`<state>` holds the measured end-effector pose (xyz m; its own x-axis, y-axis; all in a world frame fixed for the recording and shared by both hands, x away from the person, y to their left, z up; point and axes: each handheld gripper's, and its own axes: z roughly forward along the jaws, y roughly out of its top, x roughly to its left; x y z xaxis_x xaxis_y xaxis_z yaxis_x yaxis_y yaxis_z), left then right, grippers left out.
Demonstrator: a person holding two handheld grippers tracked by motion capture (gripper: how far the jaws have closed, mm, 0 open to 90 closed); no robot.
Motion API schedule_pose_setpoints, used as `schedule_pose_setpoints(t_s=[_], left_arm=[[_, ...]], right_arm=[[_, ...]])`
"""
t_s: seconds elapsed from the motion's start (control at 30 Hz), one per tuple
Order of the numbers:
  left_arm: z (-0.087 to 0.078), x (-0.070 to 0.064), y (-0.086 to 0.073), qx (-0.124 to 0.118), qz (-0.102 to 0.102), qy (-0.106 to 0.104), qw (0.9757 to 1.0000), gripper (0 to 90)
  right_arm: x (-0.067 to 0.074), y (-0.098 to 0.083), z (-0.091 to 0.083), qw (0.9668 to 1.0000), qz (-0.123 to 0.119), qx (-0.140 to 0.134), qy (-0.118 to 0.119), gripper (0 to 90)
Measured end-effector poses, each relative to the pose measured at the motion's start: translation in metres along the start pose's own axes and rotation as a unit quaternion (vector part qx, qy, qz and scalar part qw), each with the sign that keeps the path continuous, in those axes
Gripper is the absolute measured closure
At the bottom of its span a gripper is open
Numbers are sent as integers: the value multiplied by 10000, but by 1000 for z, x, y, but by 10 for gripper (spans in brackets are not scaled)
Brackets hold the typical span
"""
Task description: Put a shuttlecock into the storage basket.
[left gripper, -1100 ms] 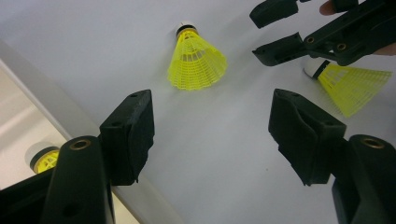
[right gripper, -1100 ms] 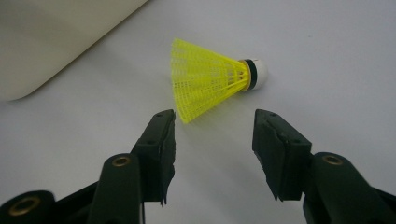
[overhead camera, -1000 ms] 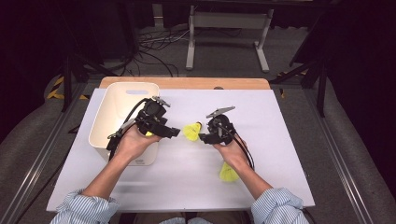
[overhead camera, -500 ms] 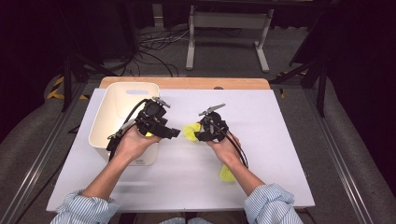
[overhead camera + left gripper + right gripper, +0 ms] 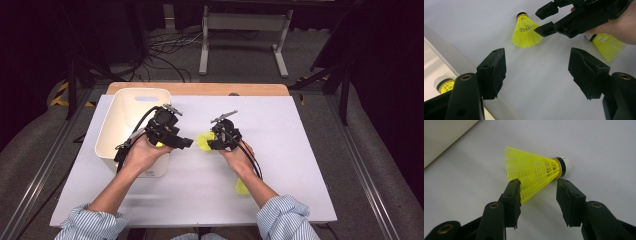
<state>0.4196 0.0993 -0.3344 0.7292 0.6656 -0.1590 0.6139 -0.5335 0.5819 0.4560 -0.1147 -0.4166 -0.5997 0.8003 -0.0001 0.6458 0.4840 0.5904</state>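
High view: two forearms in striped sleeves come up from the bottom edge onto a white table (image 5: 300,150). The left hand (image 5: 142,152) holds the left gripper (image 5: 185,143) beside the near right corner of a white bin (image 5: 112,130), its jaws pointing right across the table. The right hand (image 5: 239,156) holds the right gripper (image 5: 210,144) near the table's middle, its forearm angled up and to the left, its jaws pointing left at a shuttlecock (image 5: 202,142). A second shuttlecock (image 5: 242,187) lies on the table just beside the right forearm, nearer the person.

Left gripper view: the left gripper (image 5: 537,68) has its jaws spread wide with bare table between them. Beyond them the shuttlecock (image 5: 526,32) lies on the table, cork end away. The right gripper (image 5: 544,19) reaches in from the upper right, one jaw tip at the skirt's edge. The second shuttlecock (image 5: 607,45) lies under the right hand (image 5: 621,27). At lower left, past the bin wall (image 5: 454,62), a third shuttlecock (image 5: 445,85) sits inside the bin.

Right gripper view: the right gripper (image 5: 539,186) is spread, its jaws set either side of the shuttlecock (image 5: 534,173). The left jaw tip overlaps the wide end of the skirt, and the right jaw tip is just below the cork. The jaws are not clamped on it. The shuttlecock lies on its side on the table, cork to the right. The bin (image 5: 441,137) shows at upper left.
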Motion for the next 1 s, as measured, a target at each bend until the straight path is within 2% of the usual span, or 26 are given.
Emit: schedule_pose_setpoints(t_s=[0.37, 1.0], left_arm=[[0, 0, 0, -1, -4, -12, 10000, 312], [0, 0, 0, -5, -7, -7, 10000, 312]], right_arm=[[-1, 1, 4, 9999, 27, 84, -131, 640], [-11, -2, 3, 9981, 392, 289, -368, 871]])
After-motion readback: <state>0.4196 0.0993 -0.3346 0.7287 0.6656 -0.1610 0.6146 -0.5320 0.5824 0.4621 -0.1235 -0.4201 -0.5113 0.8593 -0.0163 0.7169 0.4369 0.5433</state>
